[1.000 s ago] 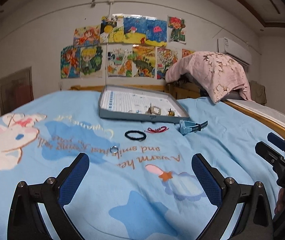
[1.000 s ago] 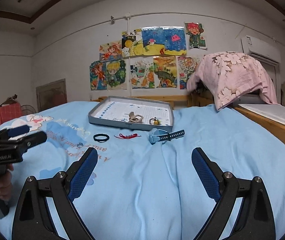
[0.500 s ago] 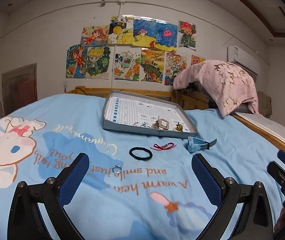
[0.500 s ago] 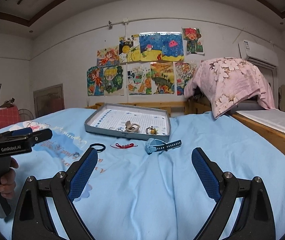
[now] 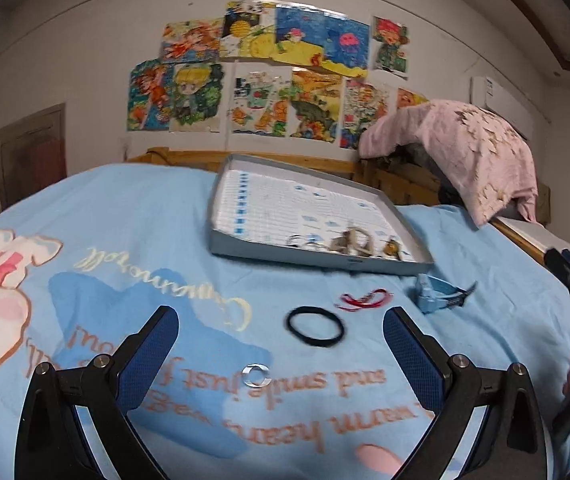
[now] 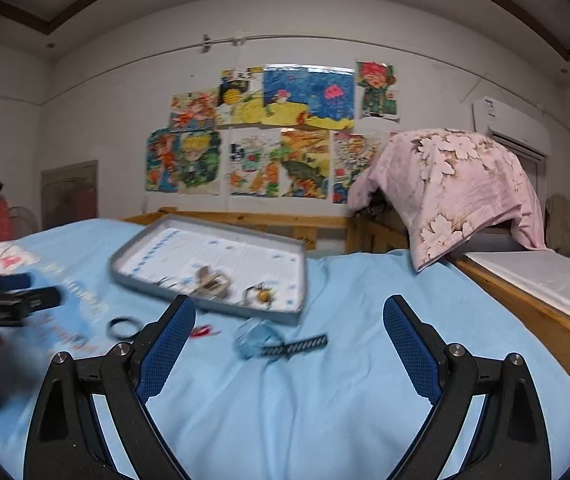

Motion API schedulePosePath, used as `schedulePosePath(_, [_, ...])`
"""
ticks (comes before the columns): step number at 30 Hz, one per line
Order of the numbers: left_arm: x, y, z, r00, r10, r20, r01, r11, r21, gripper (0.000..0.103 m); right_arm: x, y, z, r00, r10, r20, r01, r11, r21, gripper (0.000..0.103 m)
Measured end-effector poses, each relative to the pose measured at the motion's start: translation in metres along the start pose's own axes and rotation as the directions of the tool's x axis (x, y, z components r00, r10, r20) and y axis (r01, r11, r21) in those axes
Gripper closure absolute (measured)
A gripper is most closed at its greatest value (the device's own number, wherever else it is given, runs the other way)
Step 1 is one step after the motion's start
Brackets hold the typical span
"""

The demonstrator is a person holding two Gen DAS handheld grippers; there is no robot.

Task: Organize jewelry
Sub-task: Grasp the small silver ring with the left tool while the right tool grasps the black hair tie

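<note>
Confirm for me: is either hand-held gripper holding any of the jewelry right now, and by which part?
Nothing is held. The left hand-held gripper and right hand-held gripper both stand open over the bedspread.

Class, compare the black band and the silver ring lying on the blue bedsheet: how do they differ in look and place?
The black band is dark, matte and wider across; the silver ring is shiny and smaller. The black band lies nearer the grey tray; the silver ring lies closer to the camera, on the orange lettering. Both lie flat, outside the tray.

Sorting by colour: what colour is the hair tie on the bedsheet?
Black hair tie; clearest in the left wrist view.
</note>
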State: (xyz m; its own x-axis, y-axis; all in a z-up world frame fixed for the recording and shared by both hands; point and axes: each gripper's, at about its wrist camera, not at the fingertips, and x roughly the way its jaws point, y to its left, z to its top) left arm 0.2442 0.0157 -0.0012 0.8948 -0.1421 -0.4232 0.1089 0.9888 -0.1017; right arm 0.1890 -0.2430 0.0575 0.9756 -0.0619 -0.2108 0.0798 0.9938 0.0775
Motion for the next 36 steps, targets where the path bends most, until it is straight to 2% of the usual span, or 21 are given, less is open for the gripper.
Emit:
schedulePosePath(3, [0.006,0.018,-0.011,1.000,-0.006,-0.030,0.005,0.999,-0.053,0.000,0.028,-0.005,0.002,0.998,0.069,-0.004,-0.068,0.994,0.083,0.011])
schedulePosePath(5, [0.010,0.025,-0.020,0.999,-0.004,-0.053,0.000,0.997,-0.073,0.000,0.041,0.003,-0.007,0.989,0.144,-0.023,-0.141,0.986,0.094,0.011])
schedulePosePath(7, [0.012,0.026,-0.027,0.998,-0.026,-0.051,0.022,0.997,-0.074,0.003,0.047,0.013,-0.022,0.981,0.185,-0.054,-0.181,0.981,0.074,0.011])
schedulePosePath(11, [0.025,0.014,-0.034,0.993,-0.060,-0.101,0.060,0.998,-0.007,0.035,0.053,0.029,-0.040,0.965,0.234,-0.121,-0.230,0.972,0.046,0.011])
schedulePosePath(15, [0.032,0.008,-0.038,0.988,-0.079,-0.129,0.084,0.996,0.032,0.048,0.063,0.045,-0.044,0.942,0.292,-0.164,-0.287,0.957,0.052,0.012])
schedulePosePath(19, [0.048,0.012,-0.047,0.975,-0.094,-0.200,0.100,0.995,0.021,0.065,0.084,0.063,-0.053,0.908,0.345,-0.238,-0.344,0.938,0.047,0.028])
schedulePosePath(20, [0.052,0.014,-0.050,0.971,-0.099,-0.218,0.104,0.995,0.010,0.070,0.091,0.067,-0.055,0.892,0.370,-0.260,-0.368,0.928,0.059,0.029])
schedulePosePath(21, [0.056,0.017,-0.053,0.967,-0.107,-0.231,0.109,0.994,-0.002,0.072,0.098,0.071,-0.058,0.871,0.403,-0.281,-0.398,0.914,0.078,0.030])
schedulePosePath(22, [0.059,0.019,-0.055,0.965,-0.111,-0.238,0.111,0.994,-0.014,0.074,0.105,0.075,-0.061,0.852,0.432,-0.297,-0.424,0.901,0.093,0.035])
schedulePosePath(26, [0.064,0.021,-0.060,0.962,-0.128,-0.243,0.124,0.992,-0.030,0.074,0.123,0.095,-0.069,0.801,0.485,-0.351,-0.480,0.871,0.107,0.043])
schedulePosePath(33, [0.068,0.019,-0.062,0.962,-0.104,-0.252,0.101,0.995,-0.023,0.074,0.135,0.136,-0.069,0.746,0.531,-0.402,-0.565,0.824,0.039,0.043])
schedulePosePath(36, [0.070,0.017,-0.062,0.966,-0.088,-0.241,0.085,0.996,-0.023,0.074,0.139,0.146,-0.070,0.731,0.534,-0.424,-0.585,0.811,0.012,0.043])
